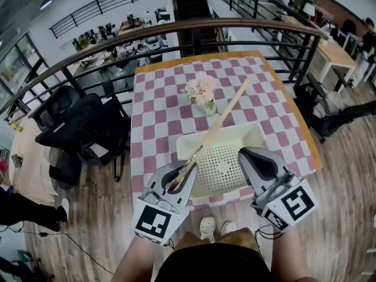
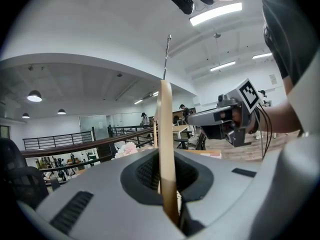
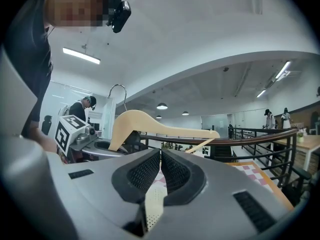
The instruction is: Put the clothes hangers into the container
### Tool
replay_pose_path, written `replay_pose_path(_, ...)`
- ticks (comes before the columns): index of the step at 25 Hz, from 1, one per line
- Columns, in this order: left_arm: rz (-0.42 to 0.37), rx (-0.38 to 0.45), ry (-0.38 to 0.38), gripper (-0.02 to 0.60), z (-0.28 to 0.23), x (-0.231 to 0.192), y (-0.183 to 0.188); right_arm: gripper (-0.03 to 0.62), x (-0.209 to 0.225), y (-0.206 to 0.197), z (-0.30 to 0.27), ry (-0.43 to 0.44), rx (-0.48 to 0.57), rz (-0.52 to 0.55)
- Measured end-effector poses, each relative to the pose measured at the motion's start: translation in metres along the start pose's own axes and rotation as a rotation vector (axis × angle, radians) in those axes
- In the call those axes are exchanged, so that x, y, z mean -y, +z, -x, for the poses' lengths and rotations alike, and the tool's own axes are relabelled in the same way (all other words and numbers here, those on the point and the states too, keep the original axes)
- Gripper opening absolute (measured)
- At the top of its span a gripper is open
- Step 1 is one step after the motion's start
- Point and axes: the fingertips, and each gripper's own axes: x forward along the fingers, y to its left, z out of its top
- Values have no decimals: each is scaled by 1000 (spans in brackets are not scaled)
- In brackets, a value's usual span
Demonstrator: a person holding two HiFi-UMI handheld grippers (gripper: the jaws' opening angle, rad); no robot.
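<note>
A: Which step is being worked?
B: Carry phase, by the look of it. A wooden hanger (image 1: pixel 218 125) is being clamped at one arm end by the left tool (image 1: pixel 183 178), with the jaws pinched narrow on the wood.
A: Where is it being held?
B: In the air, hook uppermost. It is running from the near-left corner of the container (image 1: pixel 254 131) diagonally to the far right, and its far end is reaching past the far rim, near the flowers (image 1: pixel 201 90).
A: Right side?
B: The right tool (image 1: pixel 245 156) is being held over the container's near-right part, jaws together, nothing between them.
A: Anything in the container?
B: Nothing is being seen on its perforated floor. The drop-off is not yet done.
A: What is being called for next?
B: Judgement only: the hanger is probably needing to be swung in line with the container's long side, lowered inside the rim, then let go. The hook snagging the rim and the flowers being clipped by the far end are the risks being flagged.
A: Surface and room?
B: The table (image 1: pixel 157 107) is being covered by a pink-and-white checked cloth, with an orange edge showing. It is being backed by a curved railing (image 1: pixel 176 28) on an upper level, and open office space is being seen below and beyond. Black chairs (image 1: pixel 76 128) are being parked at the left, desks at the far right, all on a wood floor (image 1: pixel 346 187).
</note>
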Motion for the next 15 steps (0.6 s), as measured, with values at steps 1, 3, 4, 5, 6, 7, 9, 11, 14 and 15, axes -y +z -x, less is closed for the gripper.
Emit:
replay_pose_path(1,-12,-5,-2,16,-2,1,-1,34,1,0,-1,-2,1,-2)
replay_pose_path(3,-29,-13,-6,16,-5,2,-4,34,3,0,-2,-6,2,-2)
replay_pose_path(4,-32,-17,-11,16,-7,3,-5,34,4,0,-3,-7,2,1)
replay_pose_path(5,-33,-25,-18,17,-9,3,-7,34,5,0,-4,-9,1,5)
replay_pose_path(6,-35,-32,-25,16,-11,4,-8,34,7,-1,-4,-13,-1,8)
replay_pose_path(7,-37,-36,-31,17,-13,5,-9,34,9,-2,-4,-18,-5,9)
replay_pose_path(9,-42,-31,-44,16,-17,8,-7,34,12,-5,-3,-27,-13,7)
replay_pose_path(11,-44,-34,-54,15,-19,11,-7,34,14,-5,-2,-30,-17,4)
replay_pose_path(14,-44,-77,-62,15,-24,15,-13,34,21,-5,-1,-27,-20,7)
replay_pose_path(15,-44,-92,-63,17,-26,17,-15,34,23,-6,0,-23,-24,9)
